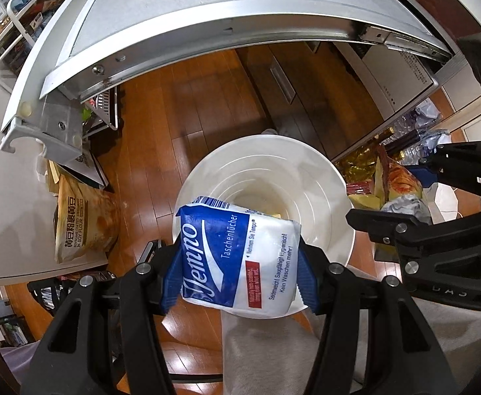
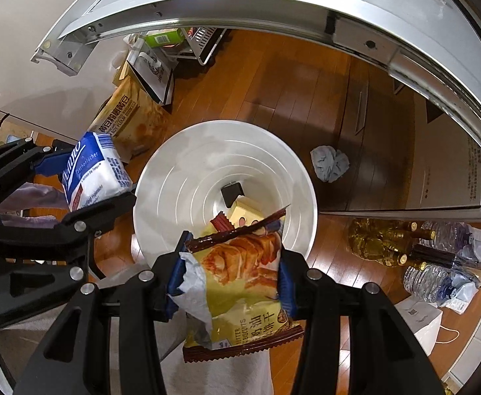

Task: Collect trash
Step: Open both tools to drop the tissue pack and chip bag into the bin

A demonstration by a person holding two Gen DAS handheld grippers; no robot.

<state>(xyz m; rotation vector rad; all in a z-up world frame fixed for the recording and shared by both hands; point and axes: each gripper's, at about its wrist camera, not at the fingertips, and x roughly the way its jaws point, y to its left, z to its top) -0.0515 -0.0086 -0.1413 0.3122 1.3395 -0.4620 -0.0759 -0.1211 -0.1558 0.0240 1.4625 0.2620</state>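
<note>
We are holding both pieces of trash over the white bin (image 2: 161, 177) on the floor so each can drop straight in. The left gripper (image 1: 238, 263) is pinching the Tempo tissue pack (image 1: 240, 256) above the near rim, jaws narrowed on its sides. The right gripper (image 2: 228, 279) is clamping the biscuit wrapper (image 2: 240, 276), whose torn top is hanging over earlier scraps in the bin.

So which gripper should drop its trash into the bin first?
Right, probably. The right gripper holds its biscuit wrapper over the bin opening, while the left gripper has its tissue pack outside the rim.
</note>
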